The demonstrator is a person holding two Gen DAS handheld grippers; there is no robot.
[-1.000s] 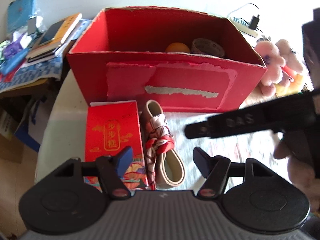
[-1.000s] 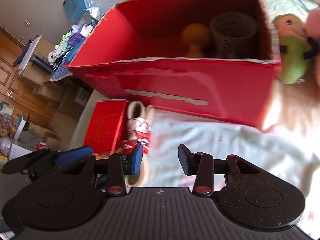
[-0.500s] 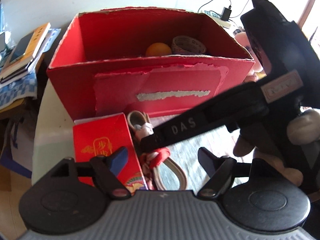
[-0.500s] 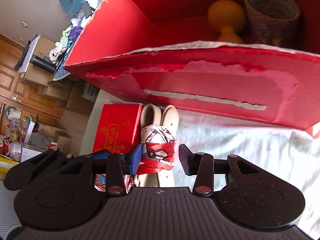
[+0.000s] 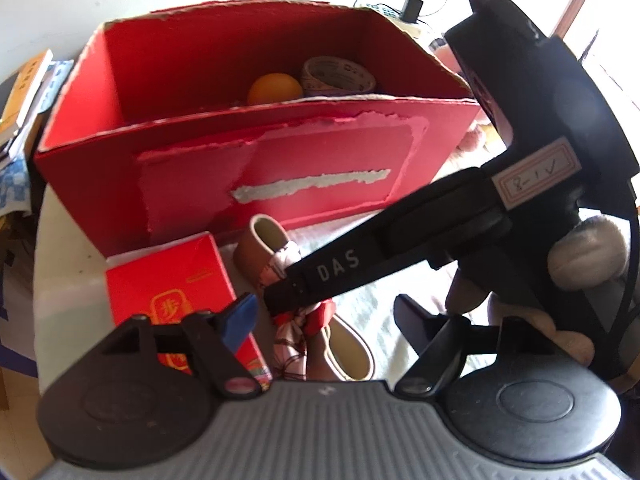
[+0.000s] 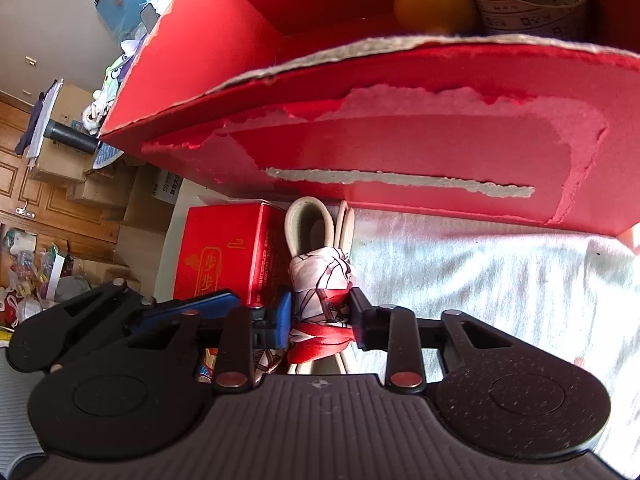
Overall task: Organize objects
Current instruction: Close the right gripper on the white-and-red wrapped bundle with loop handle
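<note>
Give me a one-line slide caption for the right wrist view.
Right gripper, jaws just closing, pinches the scarf-wrapped beige strap beside a small red carton, before the big red box.

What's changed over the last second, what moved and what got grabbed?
The right hand-held gripper came down over the scarf-wrapped strap bundle and its jaws have just been closing onto it. The left hand-held gripper stays open beside it. The red box, ball and tape roll haven't moved.
</note>
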